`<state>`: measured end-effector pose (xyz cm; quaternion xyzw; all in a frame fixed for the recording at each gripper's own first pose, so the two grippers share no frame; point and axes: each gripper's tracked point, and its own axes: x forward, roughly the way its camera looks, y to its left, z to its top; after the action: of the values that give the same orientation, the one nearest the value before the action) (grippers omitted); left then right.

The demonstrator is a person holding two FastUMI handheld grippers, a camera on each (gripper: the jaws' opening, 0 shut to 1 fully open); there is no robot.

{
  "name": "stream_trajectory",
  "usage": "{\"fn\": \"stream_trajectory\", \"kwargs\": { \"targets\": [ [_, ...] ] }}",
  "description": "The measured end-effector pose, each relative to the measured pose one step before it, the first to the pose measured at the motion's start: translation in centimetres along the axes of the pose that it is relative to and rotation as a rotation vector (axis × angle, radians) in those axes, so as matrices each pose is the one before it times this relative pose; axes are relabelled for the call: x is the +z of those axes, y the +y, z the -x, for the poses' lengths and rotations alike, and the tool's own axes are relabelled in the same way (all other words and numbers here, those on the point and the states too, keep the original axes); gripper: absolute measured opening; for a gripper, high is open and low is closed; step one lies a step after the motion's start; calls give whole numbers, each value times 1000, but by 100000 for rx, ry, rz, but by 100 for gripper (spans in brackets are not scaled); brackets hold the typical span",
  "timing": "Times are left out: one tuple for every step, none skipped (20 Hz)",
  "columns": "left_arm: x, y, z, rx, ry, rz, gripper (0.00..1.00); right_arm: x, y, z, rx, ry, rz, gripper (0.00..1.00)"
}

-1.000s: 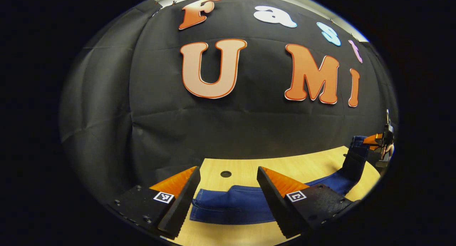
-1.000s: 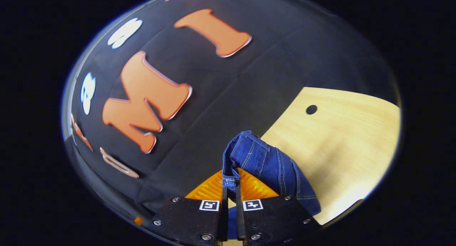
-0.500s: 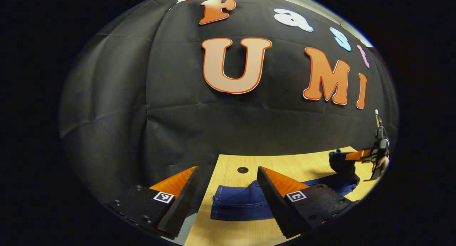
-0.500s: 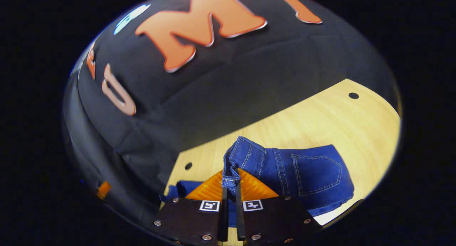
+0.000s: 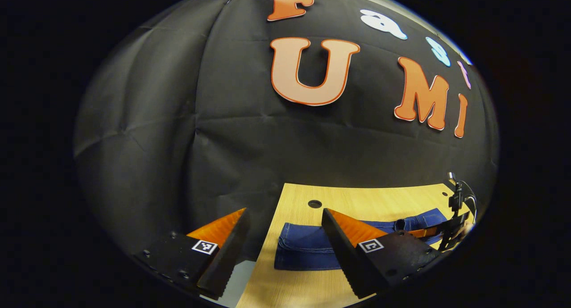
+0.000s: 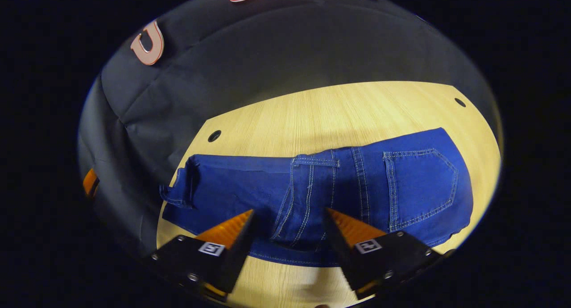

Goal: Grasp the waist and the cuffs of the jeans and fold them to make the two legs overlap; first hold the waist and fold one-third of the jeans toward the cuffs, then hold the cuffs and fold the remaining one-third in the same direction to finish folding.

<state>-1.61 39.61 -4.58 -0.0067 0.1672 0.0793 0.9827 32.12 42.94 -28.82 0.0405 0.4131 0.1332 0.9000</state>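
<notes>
The blue jeans (image 6: 357, 187) lie flat on the wooden table (image 6: 334, 107), legs overlapped. The waist part, back pocket (image 6: 419, 183) up, is folded over onto the legs; its waistband edge (image 6: 314, 161) sits near the middle. The cuffs (image 6: 178, 187) lie at the left end. My right gripper (image 6: 289, 212) hovers open just above the folded waist, holding nothing. In the left gripper view the cuff end of the jeans (image 5: 303, 250) lies just beyond my left gripper (image 5: 285, 210), which is open and empty. The right gripper (image 5: 455, 218) shows far right, low over the jeans.
The table (image 5: 357, 196) has small round holes (image 5: 315, 204) (image 6: 214, 135) (image 6: 460, 102) near its back corners. The black cloth wall hangs right behind its far edge. The table's left edge (image 5: 263, 254) runs close to the cuffs.
The right gripper carried the waist down toward the cuffs, laid it on the legs and opened. The left gripper stayed open and drifted a little to the left.
</notes>
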Motion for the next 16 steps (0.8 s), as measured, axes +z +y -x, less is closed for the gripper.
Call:
{"fn": "stream_trajectory", "kwargs": {
  "targets": [
    [-518,365,-216,265,1364,1619,99,689,-493,540,96,-433,415,96],
    [-836,100,-394,-745,1692,2608,99,709,-628,689,460,-261,387,96],
    [-986,-73,-380,-1234,2396,3391,99,854,-616,787,1014,-176,591,96],
    [-1277,-159,-95,-1606,3434,4579,98,855,-538,711,509,-435,612,97],
    [-1239,-253,-230,-1735,3640,6170,97,954,-700,753,422,-690,381,97],
    [-1342,-161,-164,-1630,3260,7612,97,1088,-1026,903,22,-1122,73,97],
    [-1666,-115,-389,-2029,3746,8659,97,853,-943,710,-95,-792,-121,97],
    [-1199,277,-520,-1117,2801,9468,97,748,-706,680,503,-973,-504,97],
    [-1054,474,-378,-681,2331,9376,97,567,-540,623,456,-631,-985,97],
    [-830,741,-601,502,1237,8423,97,509,-640,598,830,-84,-1126,97],
    [-235,1011,-370,1228,768,6728,97,233,-447,451,969,156,-1107,97],
    [-464,914,-428,1931,1093,5778,97,93,-662,211,691,206,-539,97],
    [-478,1392,-241,2486,1445,6036,98,17,-650,225,140,800,-376,97],
    [-937,763,-765,1490,2399,5965,98,-100,-650,82,116,1015,-590,97],
    [-366,889,-810,1008,1199,5726,98,-140,-806,109,-352,1171,-253,97],
    [-139,721,-486,738,-25,5587,98,-432,-833,-86,-931,1368,-193,97]
  ]
}}
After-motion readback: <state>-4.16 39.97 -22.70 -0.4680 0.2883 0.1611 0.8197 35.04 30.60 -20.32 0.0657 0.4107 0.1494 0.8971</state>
